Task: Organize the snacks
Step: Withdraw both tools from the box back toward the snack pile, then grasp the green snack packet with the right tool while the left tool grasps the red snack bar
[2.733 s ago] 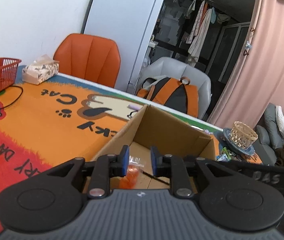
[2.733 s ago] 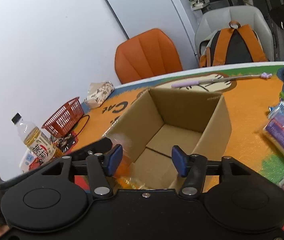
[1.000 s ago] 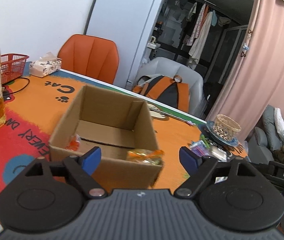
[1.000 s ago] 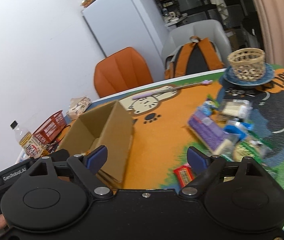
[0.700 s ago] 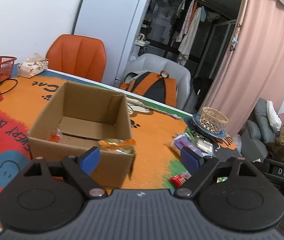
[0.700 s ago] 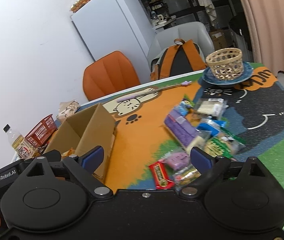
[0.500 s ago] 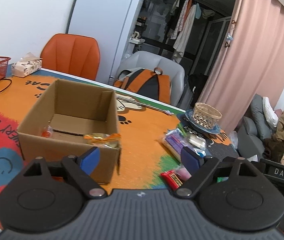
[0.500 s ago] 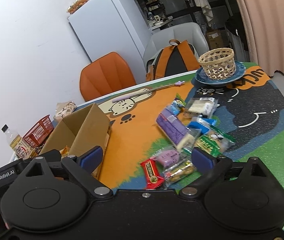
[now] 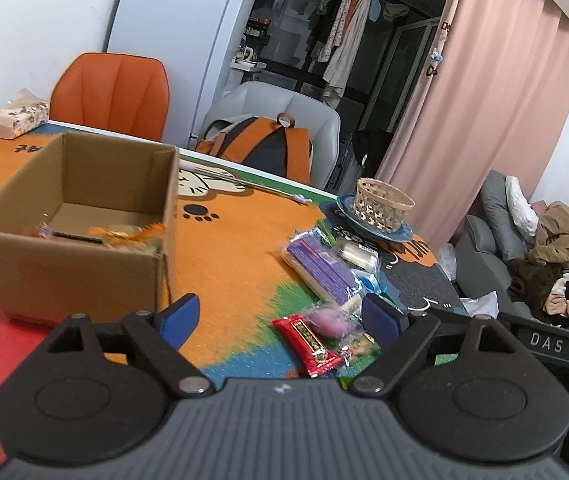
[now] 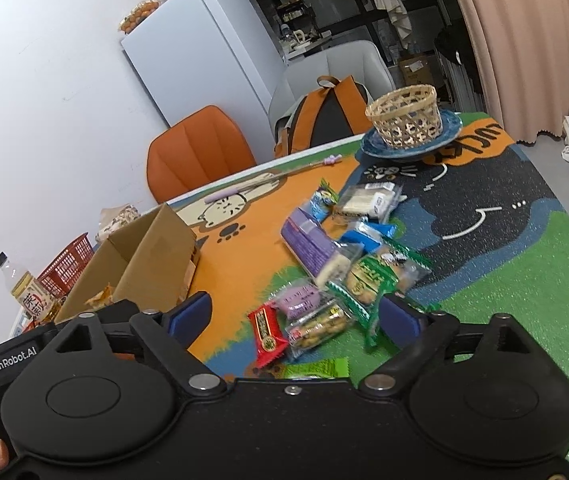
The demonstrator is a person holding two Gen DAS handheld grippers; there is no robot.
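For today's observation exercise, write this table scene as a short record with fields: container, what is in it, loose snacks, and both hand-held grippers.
container: cardboard box, open top, on the mat
in box: orange snack packet at the near wall
loose snacks: red bar, purple pack, green cracker bag, lying to the right of the box
left hand-held gripper: open, holding nothing
right hand-held gripper: jaws closing, pressing on nothing

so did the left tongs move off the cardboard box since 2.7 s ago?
Yes. The left tongs were over the cardboard box then; now the box lies to their left and they face the red snack bar.
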